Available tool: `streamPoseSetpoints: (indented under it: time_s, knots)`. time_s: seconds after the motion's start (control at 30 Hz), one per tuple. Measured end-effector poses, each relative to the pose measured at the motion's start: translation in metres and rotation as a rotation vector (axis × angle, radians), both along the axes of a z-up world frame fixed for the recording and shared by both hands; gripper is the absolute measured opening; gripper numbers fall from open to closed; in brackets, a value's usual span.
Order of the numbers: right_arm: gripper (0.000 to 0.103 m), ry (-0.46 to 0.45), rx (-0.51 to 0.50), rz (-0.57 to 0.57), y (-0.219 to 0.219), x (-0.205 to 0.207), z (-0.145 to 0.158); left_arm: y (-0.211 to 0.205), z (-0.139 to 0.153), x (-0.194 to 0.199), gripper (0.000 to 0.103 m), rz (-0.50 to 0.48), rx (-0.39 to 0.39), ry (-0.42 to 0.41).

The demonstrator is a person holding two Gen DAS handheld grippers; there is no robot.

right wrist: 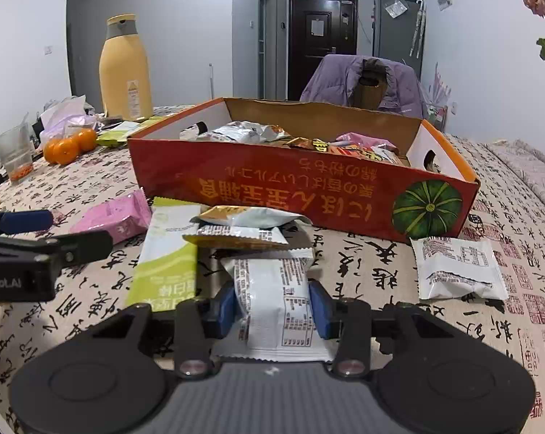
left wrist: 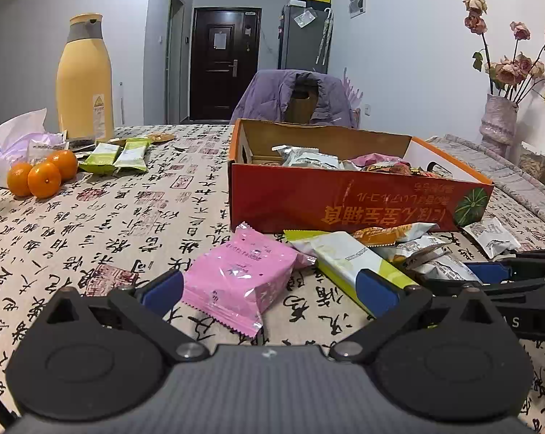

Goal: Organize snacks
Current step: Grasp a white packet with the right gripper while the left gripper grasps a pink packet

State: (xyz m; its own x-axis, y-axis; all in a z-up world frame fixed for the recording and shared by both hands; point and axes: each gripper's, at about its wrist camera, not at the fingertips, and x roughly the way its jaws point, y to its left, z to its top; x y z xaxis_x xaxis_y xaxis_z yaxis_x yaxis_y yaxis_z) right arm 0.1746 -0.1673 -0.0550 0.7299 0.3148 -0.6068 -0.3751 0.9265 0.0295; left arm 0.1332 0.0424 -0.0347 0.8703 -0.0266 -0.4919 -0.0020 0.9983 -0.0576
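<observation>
Snacks: pink packet (left wrist: 232,282) lies btwn left gripper (left wrist: 269,289) jaws, spread wide, not touching. Right gripper (right wrist: 274,307) is clamped on white packet (right wrist: 276,303), just in front of orange box (right wrist: 308,188). Risk: slick wrapper slips out during lift.

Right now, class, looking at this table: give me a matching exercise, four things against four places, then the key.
Things:
1. pink packet
2. white packet
3. oranges
4. silver packets

Places:
A. in the box
B. in the right claw
C. beside the yellow flask
D. before the open left claw

Pairs: 1-D, 2-B, 3-C, 4-A
</observation>
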Motion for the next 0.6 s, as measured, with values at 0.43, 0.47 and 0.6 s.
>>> streamPoseSetpoints:
  time_s: [0.43, 0.47, 0.6]
  knots:
    - [0.04, -0.094, 0.102, -0.127, -0.047, -0.019, 0.013, 0.0, -0.002, 0.003, 0.103, 0.004, 0.005, 0.021]
    - [0.04, -0.1, 0.11, -0.139, -0.052, -0.02, 0.015, -0.001, -0.002, 0.004, 0.103, 0.006, 0.007, 0.023]
    - [0.04, -0.116, 0.127, -0.169, -0.063, -0.022, 0.018, -0.001, -0.002, 0.004, 0.103, 0.009, 0.015, 0.024]
